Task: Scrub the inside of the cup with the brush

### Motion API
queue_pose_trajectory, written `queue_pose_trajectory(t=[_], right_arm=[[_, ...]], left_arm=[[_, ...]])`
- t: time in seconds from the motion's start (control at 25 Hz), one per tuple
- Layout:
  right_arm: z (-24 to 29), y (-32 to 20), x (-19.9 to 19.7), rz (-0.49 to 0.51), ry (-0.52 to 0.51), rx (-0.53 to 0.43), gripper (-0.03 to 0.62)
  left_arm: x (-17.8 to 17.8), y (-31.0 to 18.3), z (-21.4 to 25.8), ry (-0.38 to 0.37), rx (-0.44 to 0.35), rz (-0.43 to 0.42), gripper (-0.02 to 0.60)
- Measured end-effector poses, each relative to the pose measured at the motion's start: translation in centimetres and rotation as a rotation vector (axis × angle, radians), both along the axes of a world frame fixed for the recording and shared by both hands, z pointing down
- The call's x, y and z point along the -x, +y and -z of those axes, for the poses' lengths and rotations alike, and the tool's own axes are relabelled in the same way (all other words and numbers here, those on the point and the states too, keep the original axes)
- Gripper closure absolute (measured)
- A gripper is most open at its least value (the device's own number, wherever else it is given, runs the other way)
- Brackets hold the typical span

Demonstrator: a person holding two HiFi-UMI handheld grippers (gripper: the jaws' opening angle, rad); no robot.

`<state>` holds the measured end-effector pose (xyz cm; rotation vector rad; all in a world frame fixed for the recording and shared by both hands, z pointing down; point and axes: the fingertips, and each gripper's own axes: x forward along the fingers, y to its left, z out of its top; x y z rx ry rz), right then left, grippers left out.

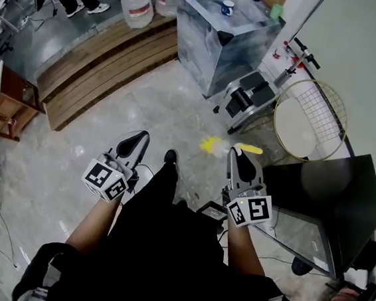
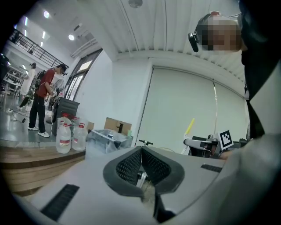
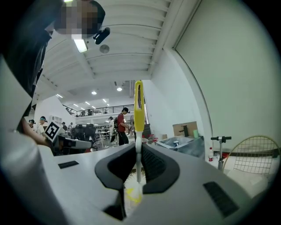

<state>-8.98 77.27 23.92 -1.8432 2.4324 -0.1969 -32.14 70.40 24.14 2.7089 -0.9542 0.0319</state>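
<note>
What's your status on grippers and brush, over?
Left gripper shut, empty. Right gripper shut on brush. Cup on far grey counter, not yet reached.

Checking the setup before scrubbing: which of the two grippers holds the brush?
The right gripper: its jaws clamp the yellow-handled brush, while the left gripper is shut on nothing.
</note>
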Motion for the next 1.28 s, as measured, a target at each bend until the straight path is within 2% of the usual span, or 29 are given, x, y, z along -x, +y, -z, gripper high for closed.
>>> queue_pose_trajectory(t=[0.24,0.44,0.6,0.64,0.72,0.76,1.0,1.28], right_arm=[[1.9,-10.3,-1.4,-0.021,0.031,-0.005,0.546],[5.9,-19.9,-1.1,-0.028,0.045,-0.050,0.545],[7.9,-25.3,-0.8,-0.054,0.041,-0.093,0.545],[8.1,-26.4,-0.7,-0.060,0.041,-0.097,0.545],[7.8,-28.0,-0.8,-0.062,0.047,-0.091,0.545],[7.5,-28.6,-0.9,-0.062,0.050,-0.083,0.545],[5.8,-32.8,-2.9,-0.085,0.039,-0.046,0.546],[4.3,-40.5,-6.2,-0.098,0.021,-0.053,0.545]], left_arm=[[-2.4,-10.9,-0.1,0.023,0.004,-0.056,0.565],[-2.8,-20.1,2.0,0.029,-0.011,-0.128,0.565],[-3.0,-25.9,2.5,0.033,-0.035,-0.176,0.563],[-3.0,-27.3,2.5,0.033,-0.039,-0.173,0.552],[-2.8,-29.8,2.2,0.034,-0.039,-0.144,0.443],[-2.7,-30.9,2.0,0.032,-0.040,-0.127,0.423],[-3.0,-36.9,1.7,0.023,-0.049,-0.088,0.413],[-6.0,-44.3,0.2,-0.029,-0.029,-0.144,0.407]])
